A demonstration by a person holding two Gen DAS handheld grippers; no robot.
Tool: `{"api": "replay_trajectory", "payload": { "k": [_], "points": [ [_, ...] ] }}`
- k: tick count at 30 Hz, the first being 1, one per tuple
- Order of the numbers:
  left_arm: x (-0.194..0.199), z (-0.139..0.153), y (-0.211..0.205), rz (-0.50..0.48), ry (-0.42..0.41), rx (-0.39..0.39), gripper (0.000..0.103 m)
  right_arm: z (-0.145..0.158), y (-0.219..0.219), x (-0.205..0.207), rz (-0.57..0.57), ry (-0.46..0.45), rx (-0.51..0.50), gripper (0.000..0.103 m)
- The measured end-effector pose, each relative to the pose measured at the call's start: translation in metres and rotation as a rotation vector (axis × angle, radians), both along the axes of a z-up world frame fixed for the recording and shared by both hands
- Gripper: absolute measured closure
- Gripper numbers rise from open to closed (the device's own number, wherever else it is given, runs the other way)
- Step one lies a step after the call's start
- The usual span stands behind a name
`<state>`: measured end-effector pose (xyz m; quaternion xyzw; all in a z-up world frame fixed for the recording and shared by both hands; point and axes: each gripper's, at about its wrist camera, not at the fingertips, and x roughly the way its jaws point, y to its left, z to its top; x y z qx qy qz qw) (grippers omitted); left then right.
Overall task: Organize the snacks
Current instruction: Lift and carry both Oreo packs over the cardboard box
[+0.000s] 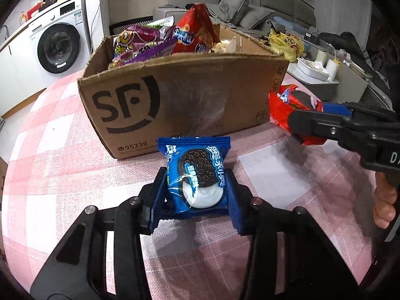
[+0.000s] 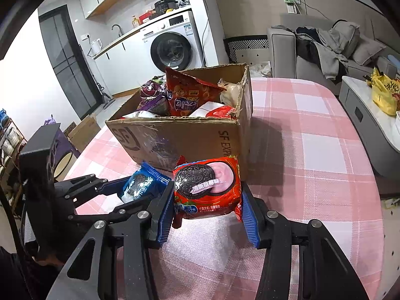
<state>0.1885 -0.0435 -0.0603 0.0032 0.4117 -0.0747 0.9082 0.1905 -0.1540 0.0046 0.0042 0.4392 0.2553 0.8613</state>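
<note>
My left gripper point(image 1: 197, 176) is shut on a blue Oreo pack point(image 1: 200, 155), its blue pads pressing both sides just above the pink checked tablecloth point(image 1: 50, 162). Straight ahead stands an open cardboard box point(image 1: 187, 95) holding a red chip bag point(image 1: 195, 32) and a purple bag point(image 1: 142, 42). To the right, my right gripper point(image 1: 307, 115) is shut on a red Oreo pack point(image 1: 282, 105). In the right wrist view the right gripper point(image 2: 207, 192) clamps the red Oreo pack point(image 2: 215, 175) near the box point(image 2: 190, 135) corner, and the left gripper point(image 2: 140, 191) with the blue pack point(image 2: 138, 183) is close on its left.
A washing machine point(image 1: 57, 47) stands at the back left. A grey sofa point(image 2: 325, 50) and a low table with a yellow bag point(image 2: 382, 95) are beyond the table's right edge. A hand point(image 1: 385, 205) holds the right gripper's handle.
</note>
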Motion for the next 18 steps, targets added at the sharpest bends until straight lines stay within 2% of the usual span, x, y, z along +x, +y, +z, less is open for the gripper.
{"api": "replay_trajectory", "payload": {
  "k": [5,18],
  "points": [
    [-0.007,0.014,0.003,-0.001,-0.03,-0.012,0.062,0.005,0.0,-0.004,0.007,-0.017,0.003,0.054],
    [-0.024,0.078,0.027,0.037,-0.149,-0.019,0.062,0.029,-0.004,-0.015,0.013,-0.074,0.06,0.054]
  ]
}}
